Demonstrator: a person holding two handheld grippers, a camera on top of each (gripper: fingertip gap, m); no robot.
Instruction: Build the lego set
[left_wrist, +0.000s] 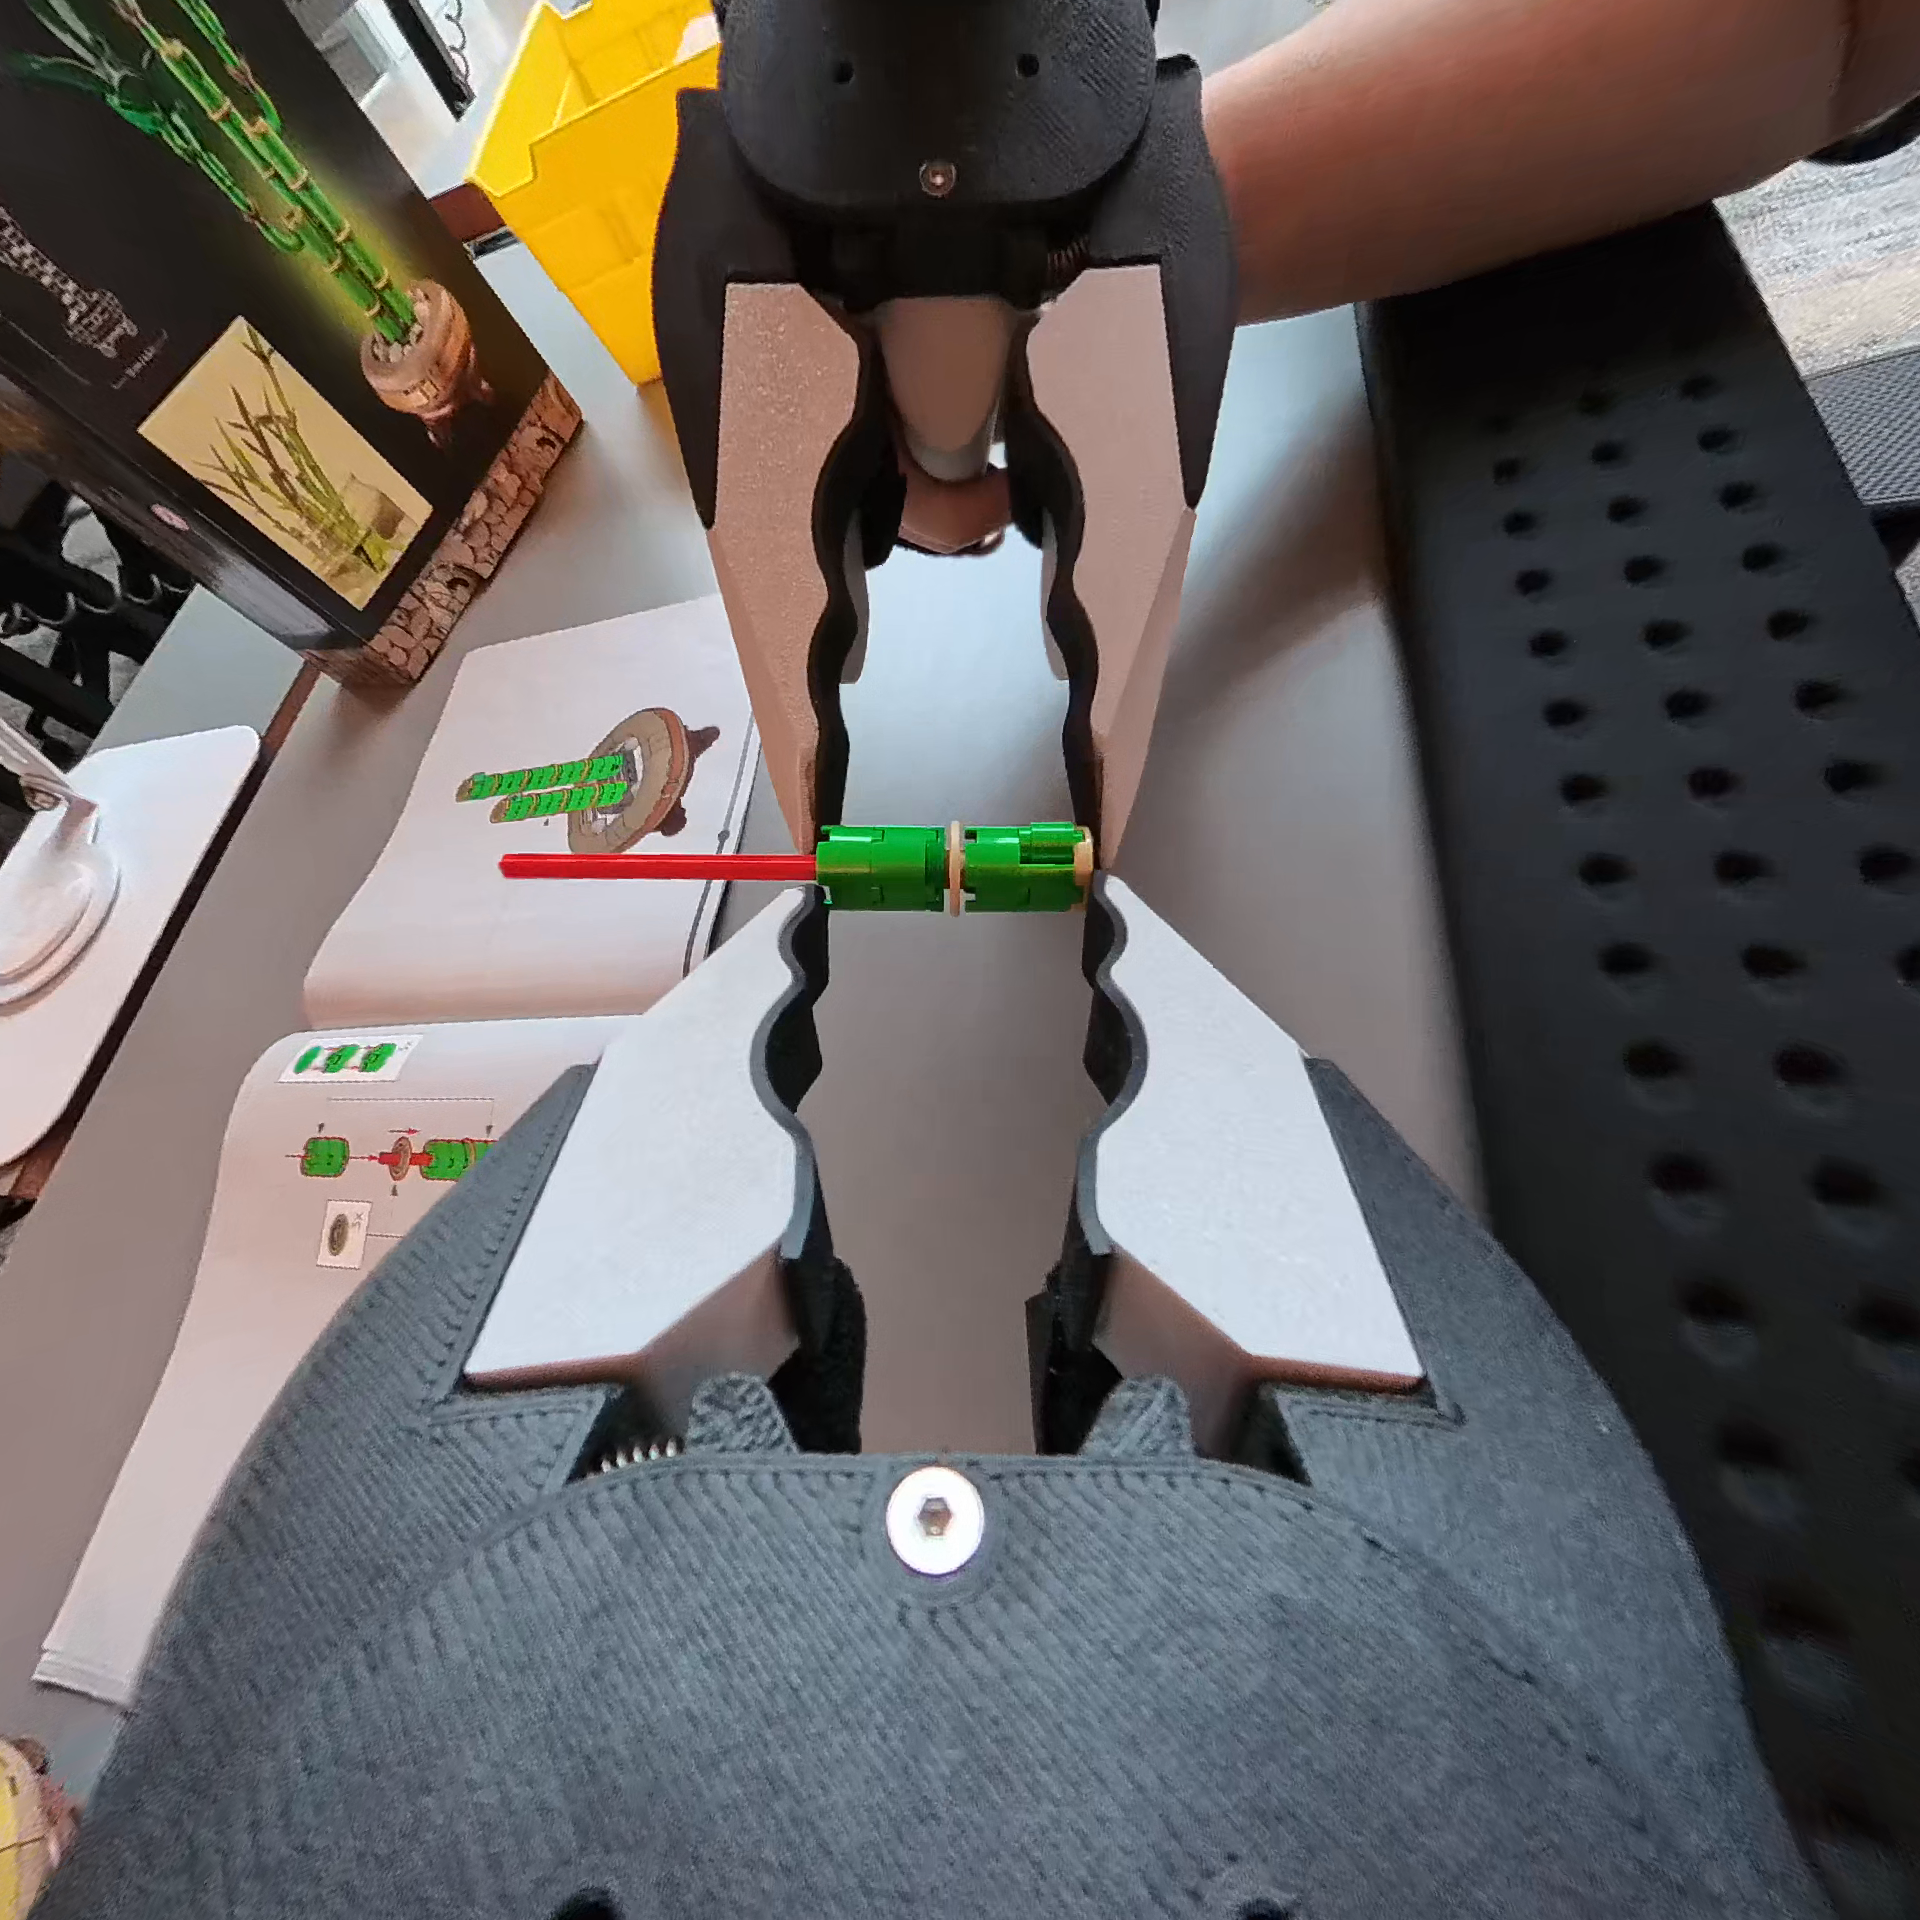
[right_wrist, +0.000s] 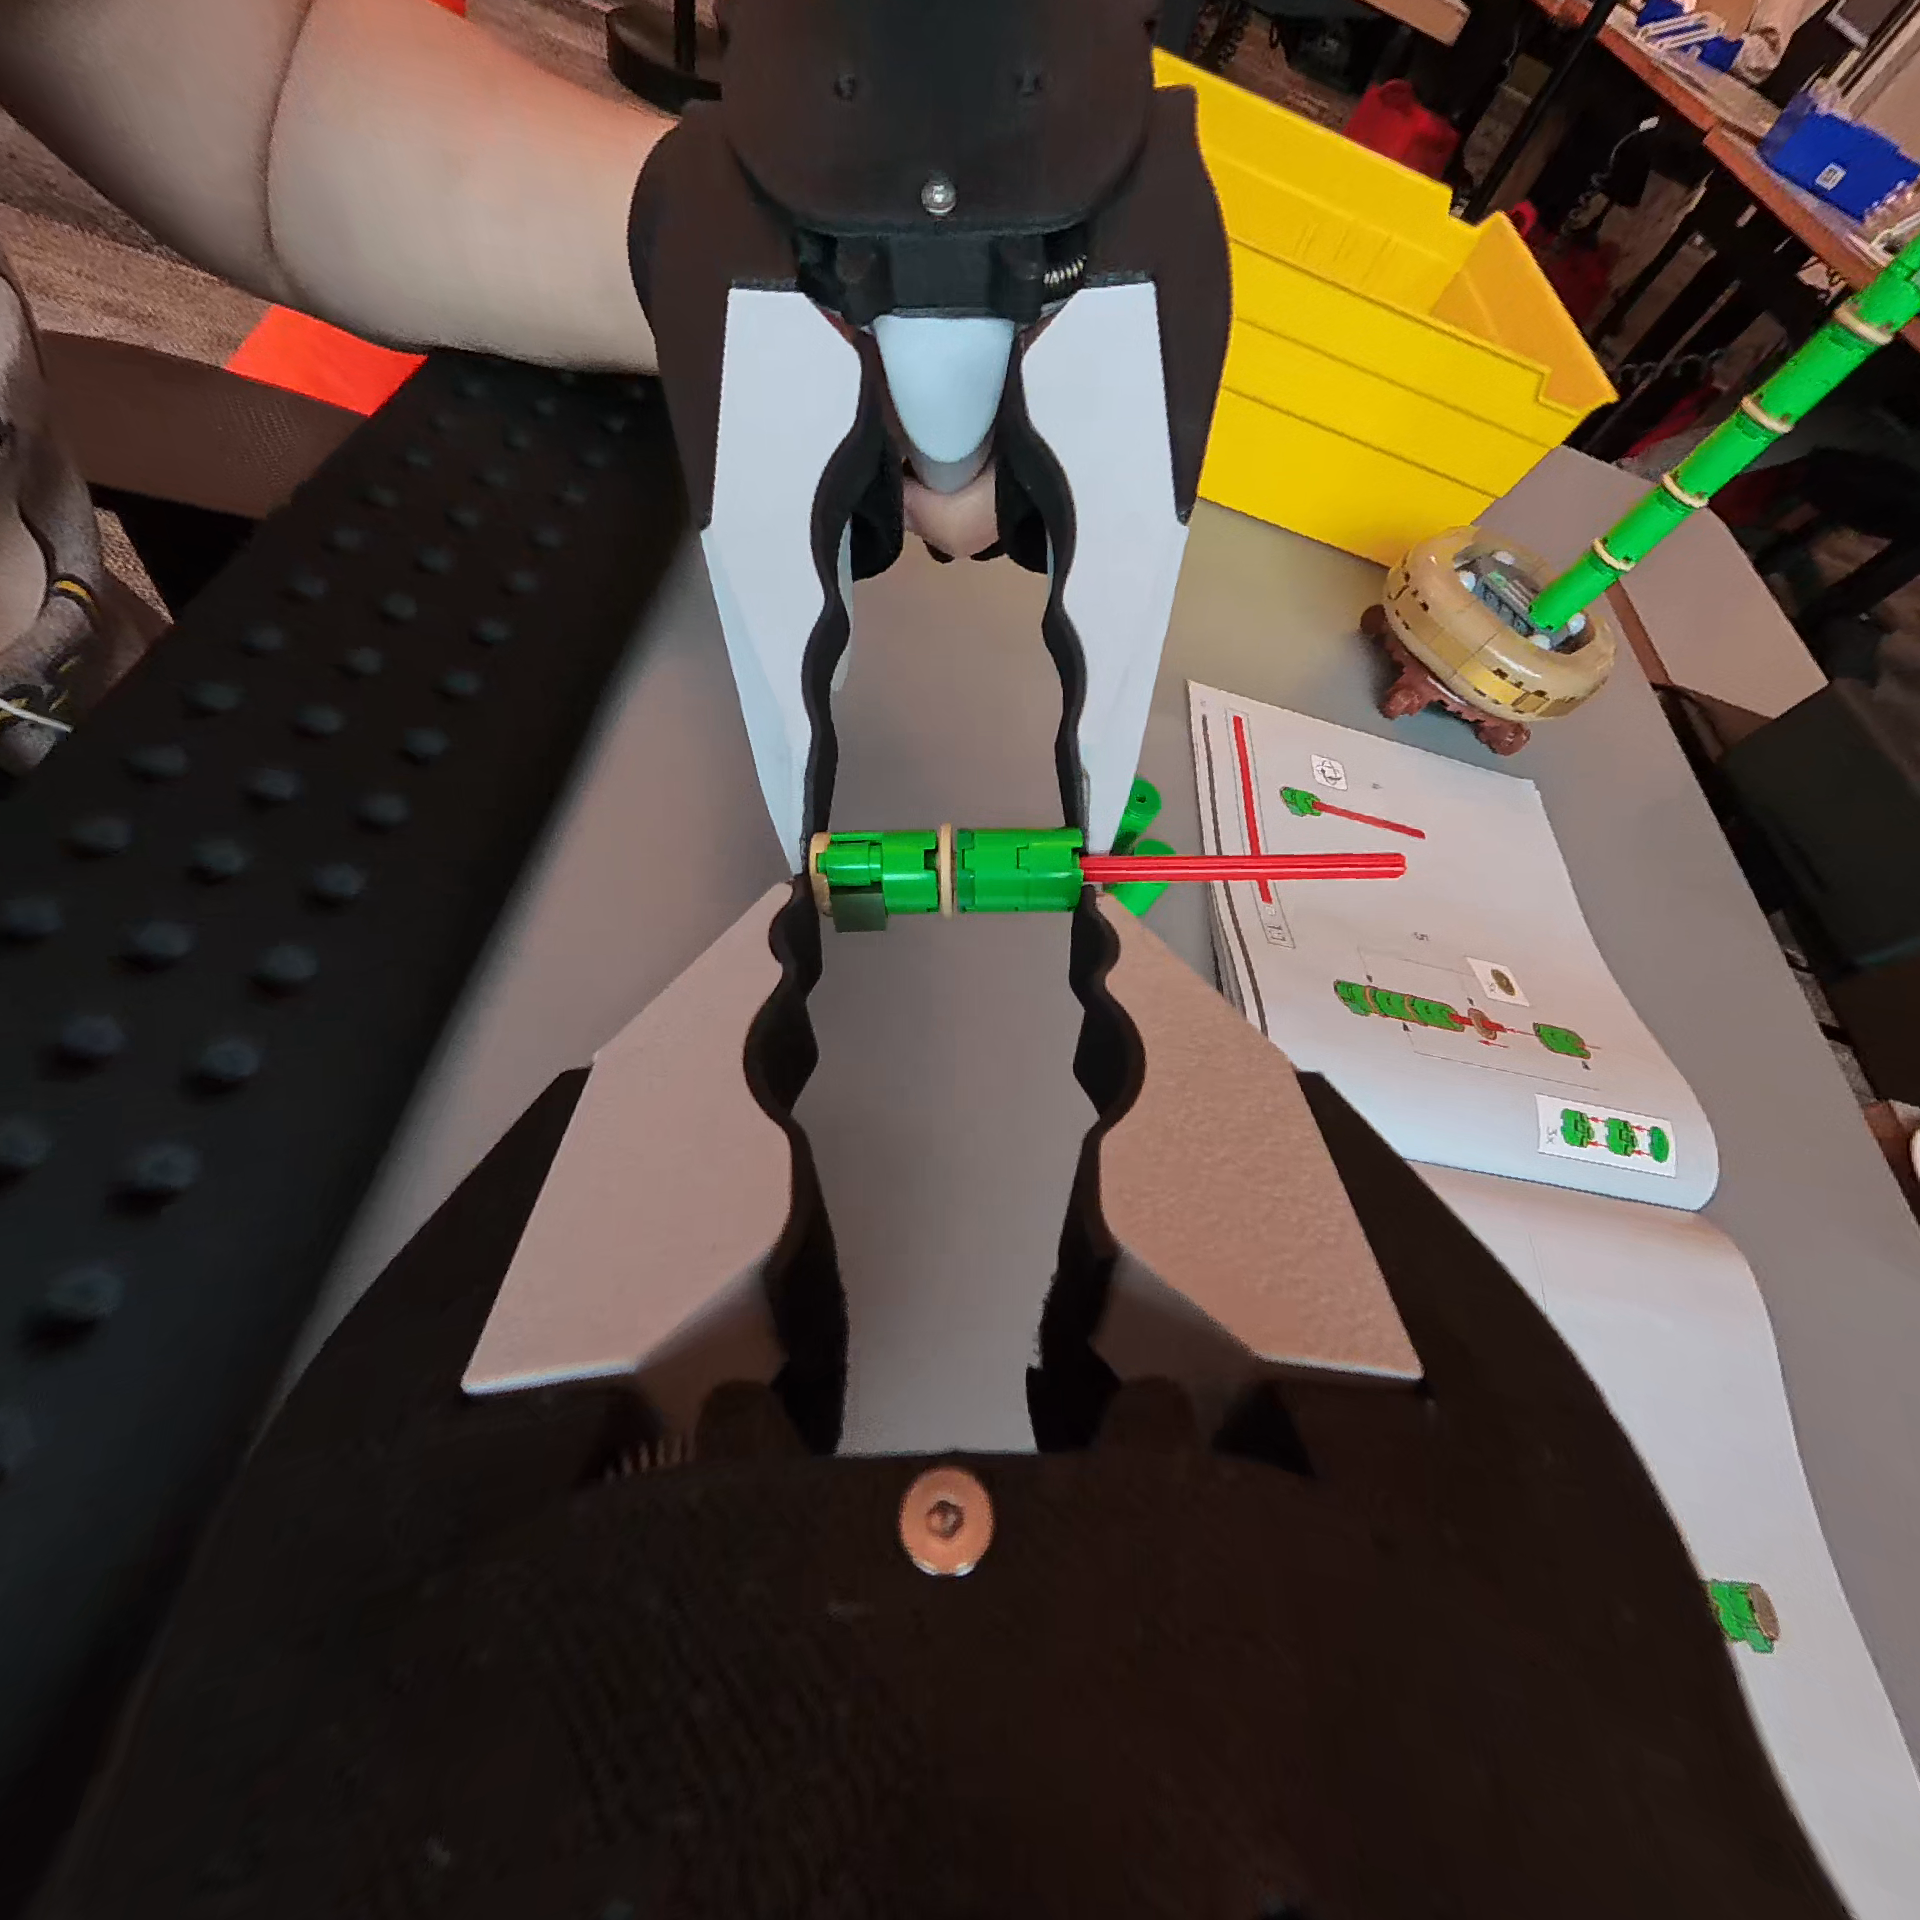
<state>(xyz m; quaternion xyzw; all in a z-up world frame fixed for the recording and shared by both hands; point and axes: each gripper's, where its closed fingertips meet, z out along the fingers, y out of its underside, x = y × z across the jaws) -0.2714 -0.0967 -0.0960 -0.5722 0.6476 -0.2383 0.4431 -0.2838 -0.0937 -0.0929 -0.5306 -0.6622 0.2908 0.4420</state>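
A short green bamboo stack (left_wrist: 951, 868) with tan rings sits on a red axle (left_wrist: 655, 865), held in the air above the grey table. My left gripper (left_wrist: 951, 904) and my right gripper (left_wrist: 956, 836) face each other tip to tip. Each has its fingertips at the two ends of the stack, pinching it lengthwise. In the right wrist view the stack (right_wrist: 945, 873) lies between my right gripper (right_wrist: 940, 909) and the left gripper (right_wrist: 945, 831), and the axle (right_wrist: 1242, 864) sticks out to the right. A tan pot (right_wrist: 1496, 634) holds a finished green stalk (right_wrist: 1745, 416).
An open instruction booklet (right_wrist: 1455, 935) lies on the table, with a loose green segment (right_wrist: 1740, 1616) near its front. Loose green parts (right_wrist: 1138, 831) lie behind the fingers. A yellow bin (right_wrist: 1382, 343) stands at the back, the set's box (left_wrist: 260, 343) to one side. A black perforated mat (left_wrist: 1683, 935) flanks the table. Less than 4 cm separates the two grippers' tips.
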